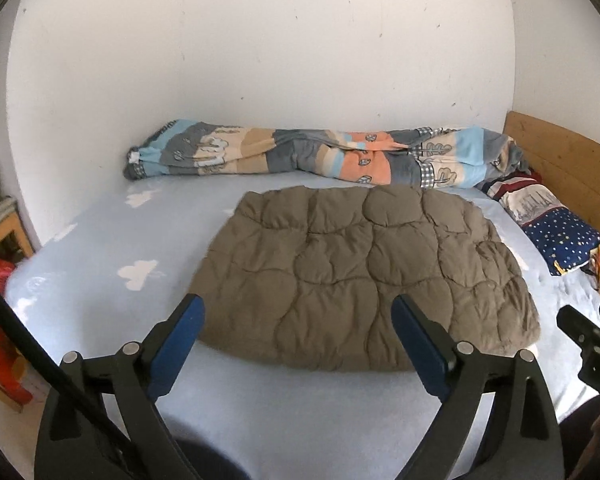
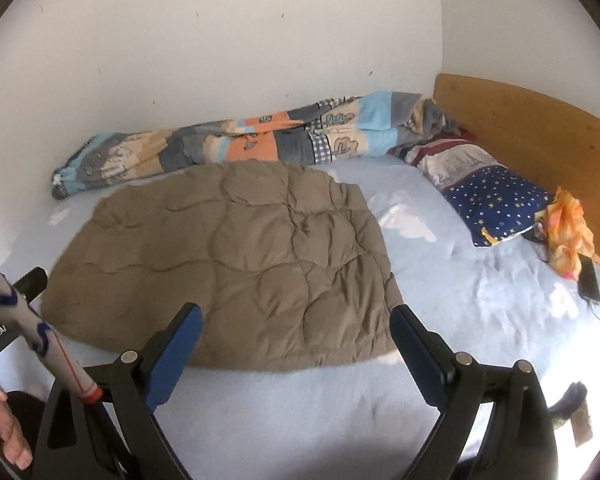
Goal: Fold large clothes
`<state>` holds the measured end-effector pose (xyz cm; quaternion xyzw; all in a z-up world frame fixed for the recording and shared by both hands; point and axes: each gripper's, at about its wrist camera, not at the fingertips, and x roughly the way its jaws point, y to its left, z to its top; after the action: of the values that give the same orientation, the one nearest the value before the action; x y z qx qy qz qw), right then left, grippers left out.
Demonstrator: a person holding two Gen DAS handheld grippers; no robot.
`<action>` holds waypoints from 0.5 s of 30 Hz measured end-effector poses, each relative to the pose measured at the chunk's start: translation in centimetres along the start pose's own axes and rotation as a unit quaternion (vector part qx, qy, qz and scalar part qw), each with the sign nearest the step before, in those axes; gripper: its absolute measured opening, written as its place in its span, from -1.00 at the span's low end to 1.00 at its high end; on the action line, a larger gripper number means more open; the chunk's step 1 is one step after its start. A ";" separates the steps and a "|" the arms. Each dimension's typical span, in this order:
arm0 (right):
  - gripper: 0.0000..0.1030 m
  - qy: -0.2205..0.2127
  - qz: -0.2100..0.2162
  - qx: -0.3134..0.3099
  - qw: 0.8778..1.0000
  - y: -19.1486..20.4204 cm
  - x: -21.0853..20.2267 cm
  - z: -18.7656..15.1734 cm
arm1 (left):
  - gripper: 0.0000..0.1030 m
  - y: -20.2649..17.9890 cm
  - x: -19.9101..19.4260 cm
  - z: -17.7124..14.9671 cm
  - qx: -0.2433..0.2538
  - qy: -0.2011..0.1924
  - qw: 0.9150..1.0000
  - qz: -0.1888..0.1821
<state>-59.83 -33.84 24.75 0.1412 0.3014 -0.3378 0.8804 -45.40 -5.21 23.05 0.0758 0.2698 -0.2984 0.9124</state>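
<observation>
A brown quilted garment point(image 1: 360, 276) lies folded flat in the middle of the bed, also seen as the brown quilted garment point(image 2: 236, 264) in the right wrist view. My left gripper point(image 1: 298, 304) hovers above its near left edge, jaws wide apart, nothing between the blue pads. My right gripper point(image 2: 296, 312) hangs over the garment's near right edge, open and empty too. Neither gripper touches the cloth. The right gripper's body point(image 1: 588, 344) shows at the right edge of the left wrist view.
A light blue sheet point(image 1: 100, 300) covers the bed. A rolled patchwork blanket point(image 1: 300, 156) lies along the white wall. A star-print pillow point(image 2: 496, 200), an orange cloth point(image 2: 568, 232) and a dark phone point(image 2: 590, 280) sit by the wooden headboard point(image 2: 540, 128). A person's fingers point(image 2: 12, 440) show at lower left.
</observation>
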 end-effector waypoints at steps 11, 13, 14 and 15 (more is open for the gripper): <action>0.96 -0.043 0.010 0.002 0.999 0.6 -9.4 2.4 | 0.87 0.8 -10.6 2.1 -0.007 -0.066 0.997 0.034; 0.97 -0.057 0.017 0.003 0.998 0.8 -11.0 2.6 | 0.87 1.1 -11.7 2.5 -0.023 -0.064 0.997 0.046; 0.97 -0.065 0.019 0.001 0.998 1.0 -11.8 2.7 | 0.87 1.3 -11.9 2.6 -0.023 -0.058 0.996 0.056; 0.98 -0.071 0.020 -0.002 0.997 1.2 -12.3 2.7 | 0.87 1.5 -12.0 2.7 -0.023 -0.053 0.996 0.061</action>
<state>-65.11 -27.96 34.63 0.1215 0.2358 -0.3288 0.9064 -51.46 1.23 31.73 0.0554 0.2226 -0.2399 0.9433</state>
